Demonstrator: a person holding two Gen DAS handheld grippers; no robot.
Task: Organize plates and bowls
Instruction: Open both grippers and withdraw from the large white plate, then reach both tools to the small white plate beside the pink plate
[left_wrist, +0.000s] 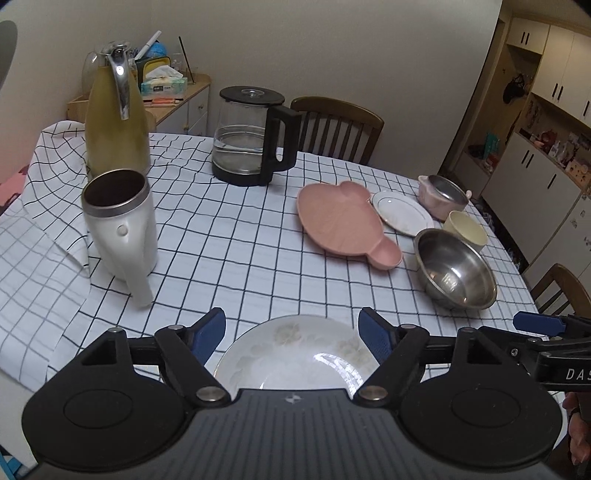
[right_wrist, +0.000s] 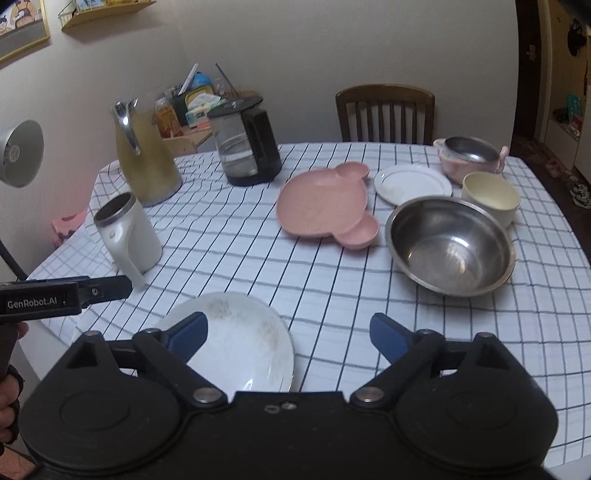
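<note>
A white flower-patterned plate (left_wrist: 295, 354) (right_wrist: 236, 339) lies on the checked tablecloth near the front edge. My left gripper (left_wrist: 291, 328) hovers above it, open, with nothing between its blue pads. My right gripper (right_wrist: 288, 325) is open too and empty, just right of the plate. At the far right sit a pink bear-shaped plate (left_wrist: 340, 221) (right_wrist: 321, 203), a small white plate (left_wrist: 400, 212) (right_wrist: 412, 182), a steel bowl (left_wrist: 454, 267) (right_wrist: 450, 245), a cream bowl (left_wrist: 465, 227) (right_wrist: 489, 195) and a pink bowl with a steel insert (left_wrist: 441, 195) (right_wrist: 469, 155).
On the left stand a white steel-lined mug (left_wrist: 118, 229) (right_wrist: 127, 236), a yellow-green thermos jug (left_wrist: 116, 122) (right_wrist: 146, 158) and a glass kettle (left_wrist: 251, 136) (right_wrist: 245, 144). A wooden chair (left_wrist: 340, 125) (right_wrist: 386, 112) is behind the table. The cloth is rumpled at the left.
</note>
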